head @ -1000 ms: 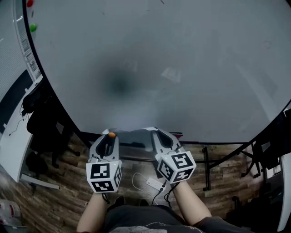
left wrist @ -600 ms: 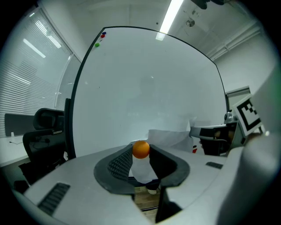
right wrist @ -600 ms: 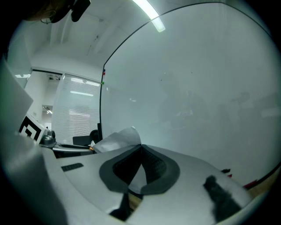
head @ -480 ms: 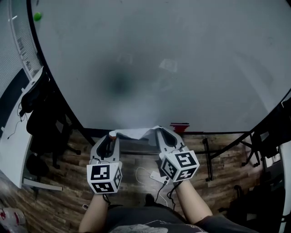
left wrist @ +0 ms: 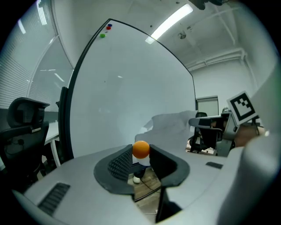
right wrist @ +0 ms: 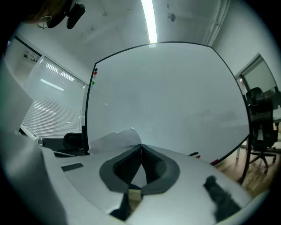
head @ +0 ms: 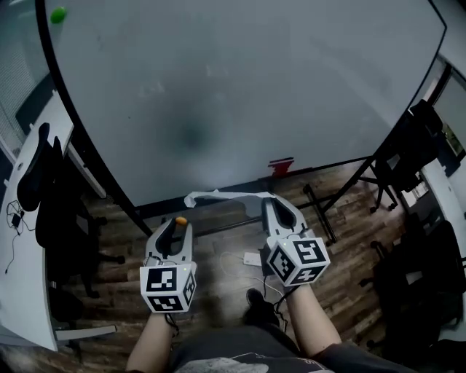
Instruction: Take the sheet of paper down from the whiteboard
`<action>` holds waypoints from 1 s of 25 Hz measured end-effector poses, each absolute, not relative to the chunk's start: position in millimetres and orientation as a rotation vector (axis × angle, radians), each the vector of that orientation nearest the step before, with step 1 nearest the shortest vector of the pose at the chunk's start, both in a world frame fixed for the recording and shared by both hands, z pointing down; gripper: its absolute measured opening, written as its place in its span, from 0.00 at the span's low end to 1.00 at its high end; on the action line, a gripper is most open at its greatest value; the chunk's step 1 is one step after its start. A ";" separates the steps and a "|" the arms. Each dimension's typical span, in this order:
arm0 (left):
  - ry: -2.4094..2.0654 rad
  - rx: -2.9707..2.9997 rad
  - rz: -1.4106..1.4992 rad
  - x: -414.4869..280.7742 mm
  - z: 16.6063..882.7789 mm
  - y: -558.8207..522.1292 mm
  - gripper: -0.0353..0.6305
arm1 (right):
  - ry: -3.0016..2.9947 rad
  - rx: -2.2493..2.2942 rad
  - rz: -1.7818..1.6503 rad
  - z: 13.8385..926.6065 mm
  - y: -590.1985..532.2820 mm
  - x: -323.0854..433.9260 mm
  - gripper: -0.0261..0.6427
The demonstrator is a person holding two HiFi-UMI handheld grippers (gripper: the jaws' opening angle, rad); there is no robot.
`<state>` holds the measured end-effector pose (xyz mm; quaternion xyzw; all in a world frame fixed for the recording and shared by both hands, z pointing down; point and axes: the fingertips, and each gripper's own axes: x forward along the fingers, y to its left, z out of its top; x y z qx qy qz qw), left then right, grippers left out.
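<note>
The whiteboard (head: 218, 87) fills the upper head view. The sheet of paper (head: 226, 195) hangs off the board, sagging in front of its lower edge. My right gripper (head: 268, 202) is shut on the sheet's right end; in the right gripper view the paper (right wrist: 115, 140) rises from the closed jaws. My left gripper (head: 179, 222) is shut on a small orange magnet ball (head: 180, 219), just below the sheet's left end and not touching it. The left gripper view shows the ball (left wrist: 141, 149) pinched between the pads, with the paper (left wrist: 171, 125) to its right.
A green magnet (head: 57, 14) sits at the board's top left. A red item (head: 280, 166) lies on the board's bottom tray. Black chairs stand at the left (head: 44, 182) and right (head: 408, 138). A white box with a cable (head: 251, 258) lies on the wooden floor.
Both grippers have drawn back from the whiteboard, carrying the paper and the orange ball with them. The sheet now hangs stretched out in front of the board's lower edge.
</note>
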<state>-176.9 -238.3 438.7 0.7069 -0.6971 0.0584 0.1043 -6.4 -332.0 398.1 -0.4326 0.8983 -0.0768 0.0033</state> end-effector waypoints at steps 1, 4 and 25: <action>-2.042 2.104 0.171 -178.8 438.4 -229.3 0.24 | 2.804 -1.381 -0.240 398.7 -320.3 -6.6 0.07; -2.003 2.152 0.164 -185.1 436.9 -199.3 0.24 | 2.786 -1.437 -0.240 403.4 -282.4 -11.8 0.07; -1.683 2.350 0.239 -136.0 461.9 -73.7 0.24 | 2.796 -1.746 -0.352 467.1 -97.1 32.8 0.07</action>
